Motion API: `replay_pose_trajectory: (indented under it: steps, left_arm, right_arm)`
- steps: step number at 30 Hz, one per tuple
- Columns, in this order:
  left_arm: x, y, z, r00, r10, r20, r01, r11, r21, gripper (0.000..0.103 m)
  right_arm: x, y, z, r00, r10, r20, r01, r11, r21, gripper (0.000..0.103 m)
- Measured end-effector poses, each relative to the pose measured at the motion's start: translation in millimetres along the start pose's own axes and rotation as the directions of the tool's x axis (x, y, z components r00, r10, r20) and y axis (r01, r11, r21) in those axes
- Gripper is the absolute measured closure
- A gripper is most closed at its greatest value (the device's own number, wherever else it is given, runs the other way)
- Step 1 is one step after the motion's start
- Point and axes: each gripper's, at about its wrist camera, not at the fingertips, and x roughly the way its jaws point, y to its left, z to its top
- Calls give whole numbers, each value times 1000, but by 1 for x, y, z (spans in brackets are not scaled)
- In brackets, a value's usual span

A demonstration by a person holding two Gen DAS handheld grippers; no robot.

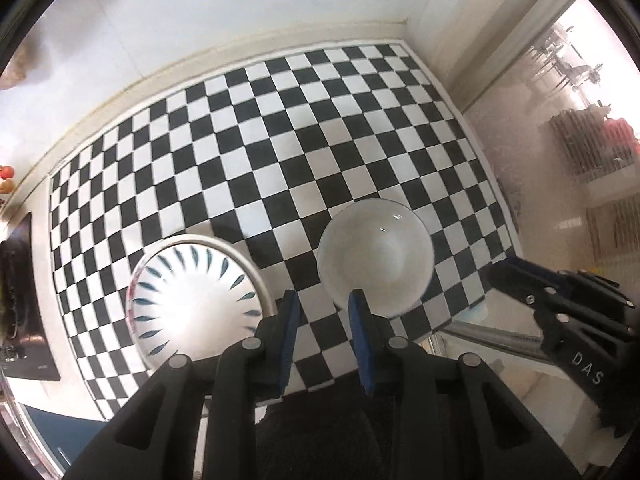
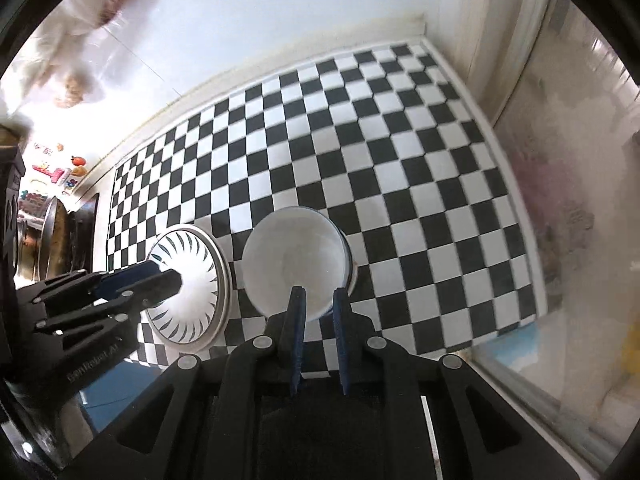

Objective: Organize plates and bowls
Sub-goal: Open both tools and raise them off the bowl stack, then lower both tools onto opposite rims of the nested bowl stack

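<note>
A white bowl (image 1: 376,256) sits on the checkered mat (image 1: 260,120), with a patterned bowl with blue leaf strokes (image 1: 192,300) to its left, resting on a plate. My left gripper (image 1: 324,300) is open and empty, hovering above the gap between the two bowls. My right gripper (image 2: 318,296) is open and empty, its fingertips over the near rim of the white bowl (image 2: 296,260). The patterned bowl (image 2: 188,288) lies left of it in the right wrist view, partly hidden by the left gripper (image 2: 160,276). The right gripper (image 1: 516,276) shows at the right of the left wrist view.
The checkered mat (image 2: 380,140) covers a counter against a white wall. A glass pane (image 1: 560,160) stands along the right. A dark stove top (image 1: 24,300) lies at the left. Fridge magnets (image 2: 52,176) show at far left.
</note>
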Motion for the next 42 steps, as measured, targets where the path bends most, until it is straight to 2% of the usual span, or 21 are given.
replay_pose_trajectory:
  steps: [8, 12, 22, 32, 36, 42]
  left_arm:
    - [-52, -2, -17, 998, -1, 63, 2, 1000, -13, 80]
    - [-72, -9, -22, 994, 20, 103, -20, 1000, 0, 80]
    - [-99, -15, -38, 993, -4, 115, 4, 1000, 1, 80]
    - [-94, -14, -38, 993, -13, 119, 16, 1000, -17, 80]
    - [-76, -7, -31, 993, -11, 114, 16, 999, -41, 80]
    - [-27, 10, -13, 998, -14, 58, 19, 995, -94, 80]
  right_arm:
    - [-58, 13, -30, 996, -34, 82, 37, 999, -33, 87]
    - [-78, 19, -39, 993, -37, 108, 41, 998, -39, 87]
    - [-117, 32, -50, 986, -47, 162, 61, 995, -83, 87]
    - [-111, 35, -43, 987, -34, 156, 49, 994, -96, 87]
    - [-93, 27, -34, 990, -36, 139, 47, 996, -76, 87]
    - [-47, 4, -13, 994, -39, 101, 40, 999, -12, 87]
